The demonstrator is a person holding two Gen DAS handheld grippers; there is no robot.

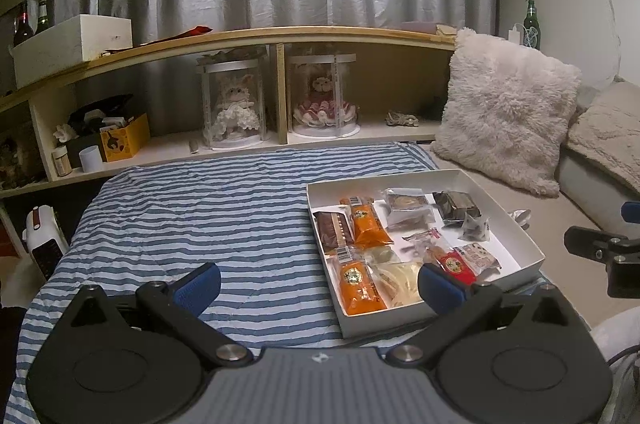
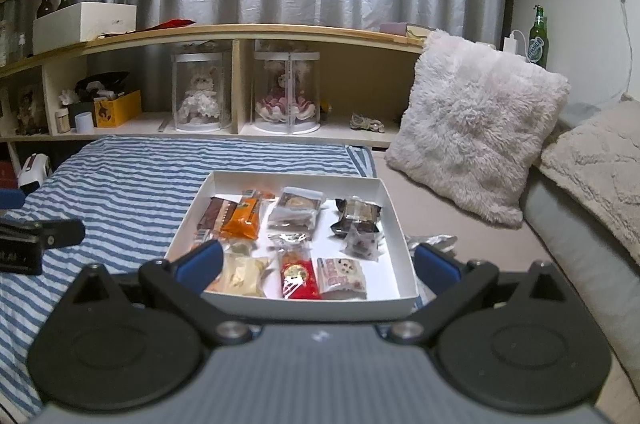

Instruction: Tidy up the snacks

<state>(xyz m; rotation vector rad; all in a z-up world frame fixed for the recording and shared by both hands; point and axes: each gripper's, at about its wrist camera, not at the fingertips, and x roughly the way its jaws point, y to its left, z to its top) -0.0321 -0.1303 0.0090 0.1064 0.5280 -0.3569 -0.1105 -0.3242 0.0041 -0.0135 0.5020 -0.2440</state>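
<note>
Left wrist | orange packets [image 1: 366, 224]: 2 | white box [image 1: 516, 224]: 1

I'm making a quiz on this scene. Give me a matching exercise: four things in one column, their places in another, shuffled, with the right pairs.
Things:
1. red snack packet
2. green bottle
3. silver wrapper
4. white box

Places:
A. on top of the shelf, far left
B. inside the white tray, near edge
C. by the wall behind the fluffy pillow
D. on the bed just outside the tray's right wall

Pairs: 1-B, 2-C, 3-D, 4-A
</note>
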